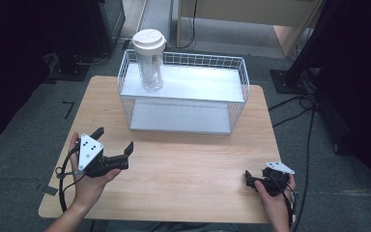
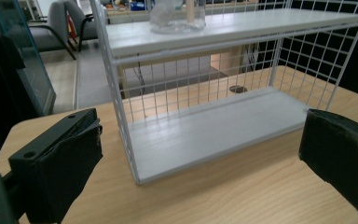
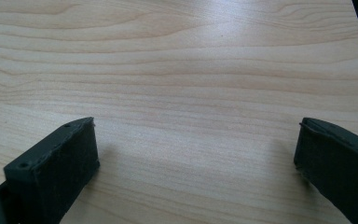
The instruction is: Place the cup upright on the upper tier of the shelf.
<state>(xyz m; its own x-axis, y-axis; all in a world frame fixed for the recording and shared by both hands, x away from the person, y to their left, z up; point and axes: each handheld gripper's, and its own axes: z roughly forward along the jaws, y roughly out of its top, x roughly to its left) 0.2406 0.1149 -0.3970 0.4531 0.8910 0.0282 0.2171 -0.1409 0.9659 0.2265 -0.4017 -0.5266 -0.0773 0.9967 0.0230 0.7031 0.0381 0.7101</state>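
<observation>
White wire rack [image 1: 183,99] (clear lidded jar [image 1: 149,60] on top) beyond left hand-held gripper [image 1: 115,140]

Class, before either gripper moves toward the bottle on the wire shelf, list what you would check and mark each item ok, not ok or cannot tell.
1. Left gripper open: ok.
2. Right gripper open: ok.
3. Bottle upright on the top tier of the wire shelf: ok.
4. Bottle lid seated: ok; sealed tight: cannot tell.
5. Table between grippers and shelf bare: ok.
6. Bottle contents: cannot tell.
</observation>
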